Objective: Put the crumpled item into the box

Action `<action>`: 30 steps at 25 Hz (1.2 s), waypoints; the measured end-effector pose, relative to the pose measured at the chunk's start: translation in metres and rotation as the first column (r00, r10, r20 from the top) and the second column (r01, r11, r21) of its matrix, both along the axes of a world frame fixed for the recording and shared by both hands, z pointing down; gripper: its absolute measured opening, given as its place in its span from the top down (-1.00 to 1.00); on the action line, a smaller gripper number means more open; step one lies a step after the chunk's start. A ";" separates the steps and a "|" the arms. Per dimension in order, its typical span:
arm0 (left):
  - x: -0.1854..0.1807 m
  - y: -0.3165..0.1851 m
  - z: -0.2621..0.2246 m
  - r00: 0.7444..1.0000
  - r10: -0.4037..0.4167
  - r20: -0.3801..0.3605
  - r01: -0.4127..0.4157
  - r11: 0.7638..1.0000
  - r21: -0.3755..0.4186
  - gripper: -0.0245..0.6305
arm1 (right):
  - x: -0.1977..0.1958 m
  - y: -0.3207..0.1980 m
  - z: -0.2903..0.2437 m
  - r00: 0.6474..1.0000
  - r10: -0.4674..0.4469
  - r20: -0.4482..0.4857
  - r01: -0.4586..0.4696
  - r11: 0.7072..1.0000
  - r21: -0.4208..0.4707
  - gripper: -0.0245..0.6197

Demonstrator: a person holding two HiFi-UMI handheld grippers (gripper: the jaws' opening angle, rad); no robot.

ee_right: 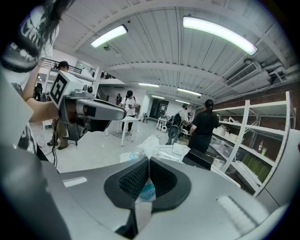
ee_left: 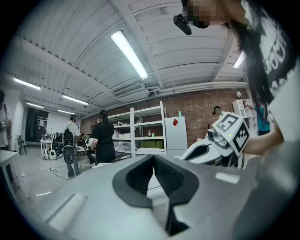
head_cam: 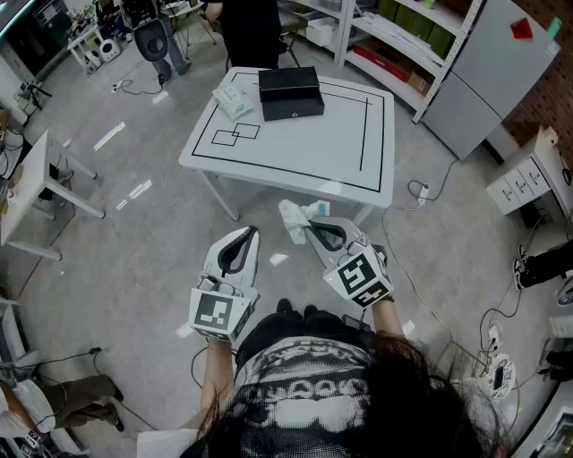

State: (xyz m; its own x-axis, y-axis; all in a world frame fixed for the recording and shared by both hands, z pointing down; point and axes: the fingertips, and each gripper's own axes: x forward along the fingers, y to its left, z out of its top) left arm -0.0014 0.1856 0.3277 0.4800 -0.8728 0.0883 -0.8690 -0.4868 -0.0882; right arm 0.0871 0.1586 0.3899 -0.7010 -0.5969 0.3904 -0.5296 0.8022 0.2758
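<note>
My right gripper (head_cam: 311,229) is shut on a crumpled white wrapper with blue print (head_cam: 294,218), held in the air just off the near edge of the white table (head_cam: 304,148). In the right gripper view the wrapper (ee_right: 147,146) bulges past the closed gripper (ee_right: 149,160). The black box (head_cam: 291,93) sits closed at the table's far side, also seen beyond the jaws (ee_right: 200,158). My left gripper (head_cam: 245,233) is shut on nothing, level with the right one. Its jaws (ee_left: 153,158) meet with only the table behind them.
A white packet (head_cam: 233,99) lies left of the box. A person in black (head_cam: 249,27) stands behind the table. Shelving (head_cam: 394,40) and a grey cabinet (head_cam: 492,72) lie to the right, a small white table (head_cam: 36,183) to the left, cables (head_cam: 430,192) on the floor.
</note>
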 end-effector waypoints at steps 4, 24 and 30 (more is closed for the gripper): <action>-0.009 -0.007 0.001 1.000 0.006 0.007 -0.006 1.000 -0.008 0.93 | -0.010 -0.007 -0.001 1.000 0.002 0.002 -0.002 1.000 0.004 0.88; -0.059 -0.039 0.023 0.997 0.083 -0.002 -0.083 0.996 -0.036 0.93 | -0.056 -0.034 0.022 0.995 0.101 0.020 -0.100 0.994 -0.047 0.88; -0.058 -0.049 0.030 0.993 0.117 -0.032 -0.119 0.992 -0.043 0.93 | -0.055 -0.041 0.027 0.992 0.124 -0.012 -0.124 0.990 -0.061 0.88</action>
